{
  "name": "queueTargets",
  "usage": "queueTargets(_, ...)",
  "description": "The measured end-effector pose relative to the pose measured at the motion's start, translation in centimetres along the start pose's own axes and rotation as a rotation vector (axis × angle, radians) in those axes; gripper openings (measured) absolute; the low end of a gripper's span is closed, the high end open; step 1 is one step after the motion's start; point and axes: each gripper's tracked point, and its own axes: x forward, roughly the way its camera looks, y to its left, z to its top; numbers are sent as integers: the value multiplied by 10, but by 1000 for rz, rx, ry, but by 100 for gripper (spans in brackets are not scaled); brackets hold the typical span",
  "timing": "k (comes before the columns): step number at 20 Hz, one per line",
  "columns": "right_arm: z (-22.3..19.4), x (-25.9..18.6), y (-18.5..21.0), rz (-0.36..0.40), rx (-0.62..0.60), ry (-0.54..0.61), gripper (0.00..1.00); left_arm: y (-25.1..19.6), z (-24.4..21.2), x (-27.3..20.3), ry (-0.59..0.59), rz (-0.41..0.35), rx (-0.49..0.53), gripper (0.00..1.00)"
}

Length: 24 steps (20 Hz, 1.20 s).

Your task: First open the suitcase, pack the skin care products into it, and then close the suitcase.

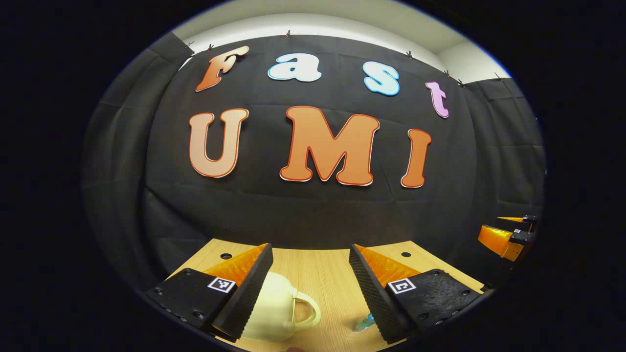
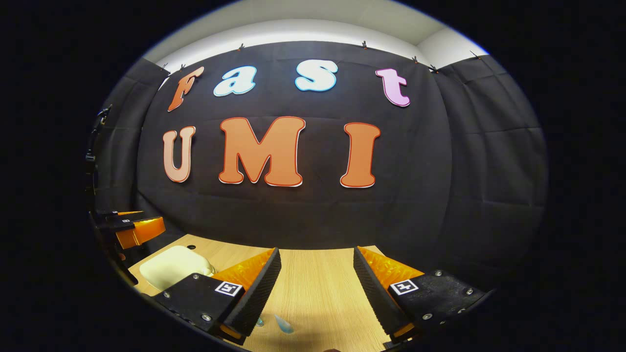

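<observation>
Suitcase (image 1: 274, 308): cream, closed, handle (image 1: 307, 313) facing the bottle; lies on the table (image 1: 318, 274).
Skin care bottle (image 1: 364, 322): bluish, near the suitcase.
Left gripper (image 1: 309, 286), right gripper (image 2: 315, 288): jaws wide apart, holding nothing, above.
Risk: smooth suitcase may slide when pried.

Left hand-held gripper (image 1: 310, 274): black ribbed fingers, orange backs, square markers, screws.

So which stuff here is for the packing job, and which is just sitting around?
For the job:
- cream suitcase, closed, handle showing
- small bluish skin care item on the table
- left tongs, open
- right tongs, open

Just there:
- wooden table
- black cloth wall
</observation>
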Motion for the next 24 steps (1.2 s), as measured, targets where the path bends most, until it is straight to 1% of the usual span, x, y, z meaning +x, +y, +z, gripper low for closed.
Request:
queueTargets(5,-12,0,-2,0,2,25,94,5,-12,-1,6,24,107,97)
queueTargets(9,-26,2,-4,3,8,67,94,13,-41,-1,41,45,227,96)
queueTargets(11,-34,4,-5,3,8,88,94,14,-61,2,77,49,295,98)
queueTargets(15,-50,9,-9,0,13,136,94,7,-96,5,138,38,424,98)
queueTargets(20,-65,14,-15,-11,23,177,94,-26,-151,11,197,-78,647,98)
queueTargets(23,-75,14,-26,-34,39,200,94,-37,-187,9,242,-140,801,98)
queueTargets(24,-79,14,-30,-43,45,209,94,-41,-201,8,275,-171,855,98)
